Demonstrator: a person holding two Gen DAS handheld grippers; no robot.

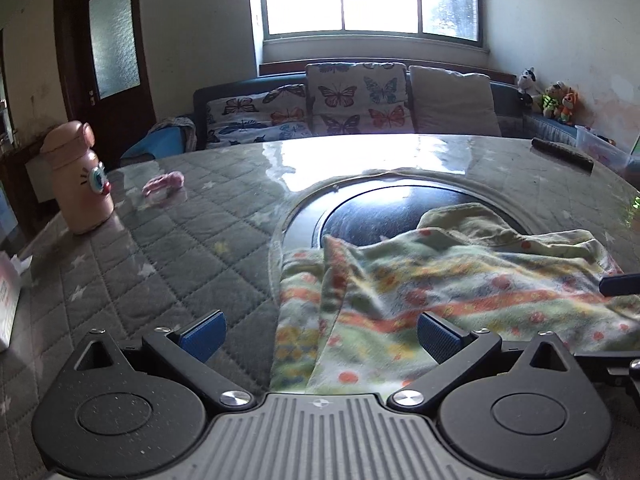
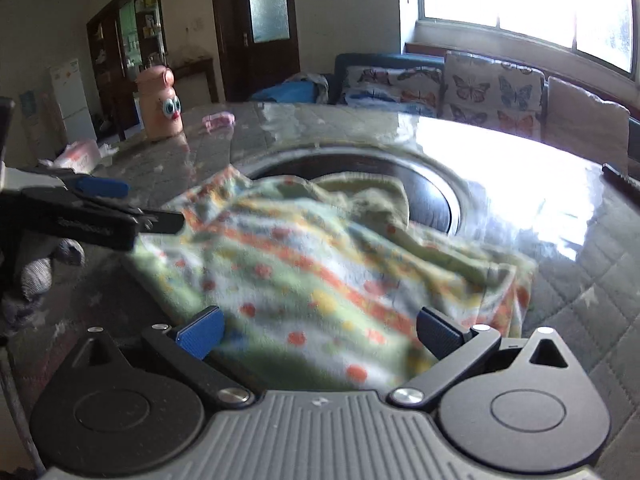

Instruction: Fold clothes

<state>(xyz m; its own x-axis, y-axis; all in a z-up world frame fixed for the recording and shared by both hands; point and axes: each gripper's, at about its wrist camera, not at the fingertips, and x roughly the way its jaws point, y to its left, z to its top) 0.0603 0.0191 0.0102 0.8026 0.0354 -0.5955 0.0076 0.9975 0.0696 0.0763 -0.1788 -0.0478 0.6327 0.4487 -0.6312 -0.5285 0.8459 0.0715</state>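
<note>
Fleece, pale green with orange stripes and red and yellow dots: the garment (image 1: 460, 280) lies rumpled on the table (image 1: 180, 248), draped partly over the dark round inset (image 1: 380, 216) at the table's middle and spilling toward the near edge. We cannot tell what kind of clothing it is; no sleeve or collar reads clearly, and the right wrist view is blurred.

We hold the left gripper (image 1: 320, 338) low over the near edge, jaws spread wide, nothing between them. Its left blue pad sits over the quilted grey star-print cover, its right pad over the cloth's near-left part; whether either touches, we cannot tell.

We hold the right gripper (image 2: 318, 334) likewise wide apart and empty, with the garment's near hem lying in the gap between its pads. In that view the left gripper shows side-on at the cloth's left edge.

Progress, as we judge it: little or none. The cloth shows loose creases and a heaped ridge toward the inset, no flat panel, no clean fold line. Left to do: take hold of an edge or corners, spread it flat, then fold.

Elsewhere: a pink cartoon-eyed bottle (image 1: 78, 180) near the far-left edge, a small pink object (image 1: 164, 184) beside it, a dark bar-shaped thing (image 1: 562, 154) at the far-right edge.
</note>
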